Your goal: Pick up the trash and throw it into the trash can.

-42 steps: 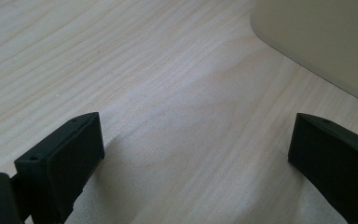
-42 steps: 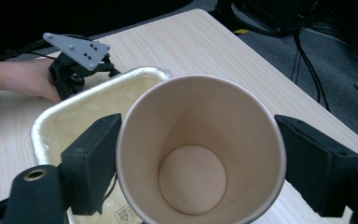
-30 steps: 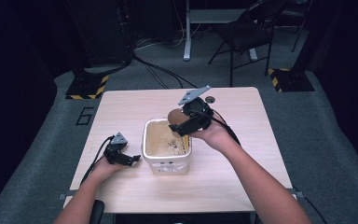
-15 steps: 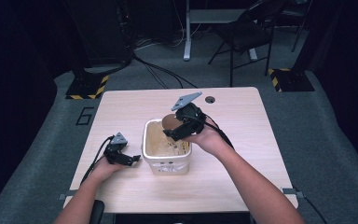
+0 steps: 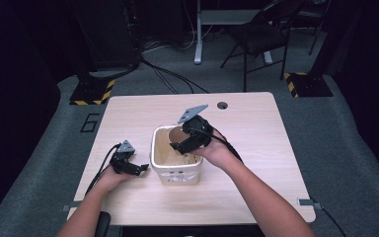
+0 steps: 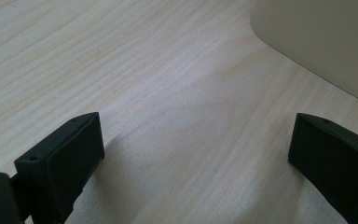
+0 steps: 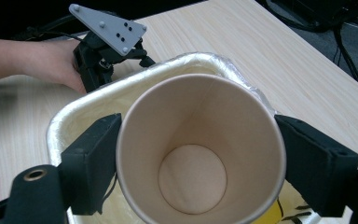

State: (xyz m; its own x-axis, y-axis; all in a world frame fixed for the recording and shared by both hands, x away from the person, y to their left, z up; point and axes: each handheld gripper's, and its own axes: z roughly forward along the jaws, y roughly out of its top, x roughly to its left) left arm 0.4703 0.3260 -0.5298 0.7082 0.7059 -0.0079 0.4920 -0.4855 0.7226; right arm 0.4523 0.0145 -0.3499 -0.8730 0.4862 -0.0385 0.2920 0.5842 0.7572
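Note:
A cream bin (image 5: 177, 175) lined with clear plastic stands mid-table. Over its opening my right gripper (image 5: 180, 143) is shut on a brown paper cup (image 5: 176, 133). In the right gripper view the cup (image 7: 200, 140) is pinched between both jaws, its open mouth faces the camera and it looks empty. The bin's rim (image 7: 93, 100) lies just beneath it. My left gripper (image 5: 139, 168) rests on the table to the bin's left, open with nothing in it. In the left gripper view its jaws stand wide apart over bare wood (image 6: 168, 93), with the bin wall (image 6: 326, 42) at the upper right.
Yellowish scraps (image 5: 191, 158) lie in the bin's bottom, and a yellow item (image 7: 270, 217) shows under the cup. The table has a cable hole (image 5: 222, 105) at its far edge. A chair (image 5: 261, 34) and striped stand bases (image 5: 91, 93) stand on the floor behind.
My right gripper has carried the cup leftward and slightly down, from the bin's far right corner to over its opening. The left gripper has stayed put.

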